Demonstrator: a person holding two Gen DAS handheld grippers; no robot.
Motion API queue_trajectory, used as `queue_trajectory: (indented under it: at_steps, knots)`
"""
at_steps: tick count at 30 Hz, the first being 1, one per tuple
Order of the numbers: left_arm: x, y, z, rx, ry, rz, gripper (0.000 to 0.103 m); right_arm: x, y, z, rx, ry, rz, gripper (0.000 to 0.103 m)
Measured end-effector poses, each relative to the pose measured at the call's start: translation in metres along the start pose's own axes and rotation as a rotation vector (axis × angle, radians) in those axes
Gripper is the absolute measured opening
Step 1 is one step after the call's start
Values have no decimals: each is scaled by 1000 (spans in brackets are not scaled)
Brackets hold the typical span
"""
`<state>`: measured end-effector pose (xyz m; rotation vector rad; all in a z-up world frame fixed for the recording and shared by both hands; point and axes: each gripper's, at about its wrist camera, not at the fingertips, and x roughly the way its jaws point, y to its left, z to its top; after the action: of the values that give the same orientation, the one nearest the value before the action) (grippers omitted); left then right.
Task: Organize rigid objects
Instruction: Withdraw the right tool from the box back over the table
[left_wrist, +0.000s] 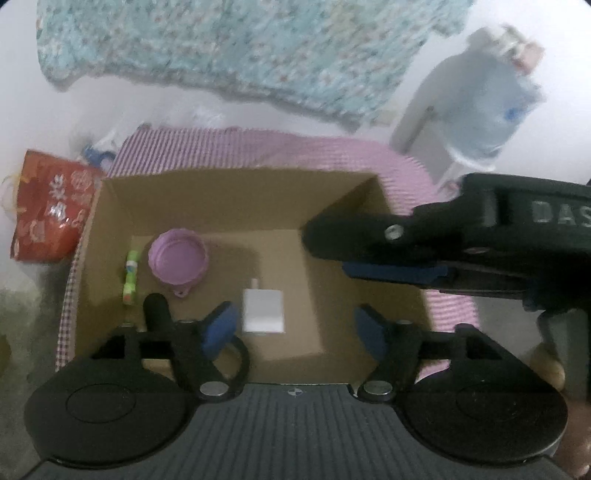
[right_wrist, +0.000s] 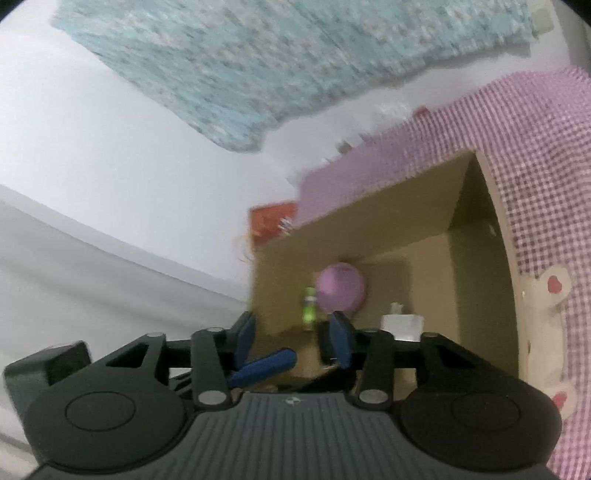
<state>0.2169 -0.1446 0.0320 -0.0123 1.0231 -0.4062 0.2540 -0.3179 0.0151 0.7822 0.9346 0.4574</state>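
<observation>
Cardboard box on pink gingham cloth; white wall

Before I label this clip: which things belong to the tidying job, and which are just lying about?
Job:
cardboard box
purple lid
white charger
green stick
left gripper, open
right gripper, open

Lying about:
red bag
water bottle
floral cloth
gingham cloth

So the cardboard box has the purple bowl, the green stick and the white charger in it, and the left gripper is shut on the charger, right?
Not quite. The cardboard box does hold the purple bowl, the green stick and the white charger, but the left gripper is open: in the left wrist view its blue pads stand apart on either side of the charger, holding nothing.
</observation>
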Motion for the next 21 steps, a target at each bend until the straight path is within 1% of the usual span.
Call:
queue_trajectory:
  at_steps: [2, 3, 4, 6, 11, 12, 14, 17, 21]
  knots:
    - [-20, -1, -12, 3, -34, -24, 94, -25, 9, -17, -9, -58, 20, 57]
    - [-31, 0, -21, 3, -56, -32, 98, -36, 13, -26, -13, -85, 24, 59]
    - [-40, 1, -27, 5, -75, -36, 102, -46, 16, -36, -15, -110, 28, 63]
    - [-54, 3, -44, 18, -107, -37, 103, -65, 20, -57, -14, -159, 24, 65]
    - [-74, 7, -83, 70, -106, -37, 103, -102, 20, -110, -19, -259, -39, 83]
    - [-76, 8, -90, 70, -108, -29, 103, -106, 19, -119, -21, -273, -62, 87]
    - [-80, 12, -106, 61, -123, -28, 103, -114, 18, -136, -45, -297, -124, 100]
    - [-82, 20, -124, 55, -106, -51, 103, -116, 20, -158, -96, -305, -237, 102]
    - [-73, 22, -143, 64, -64, -45, 103, -105, 26, -178, -147, -280, -409, 103]
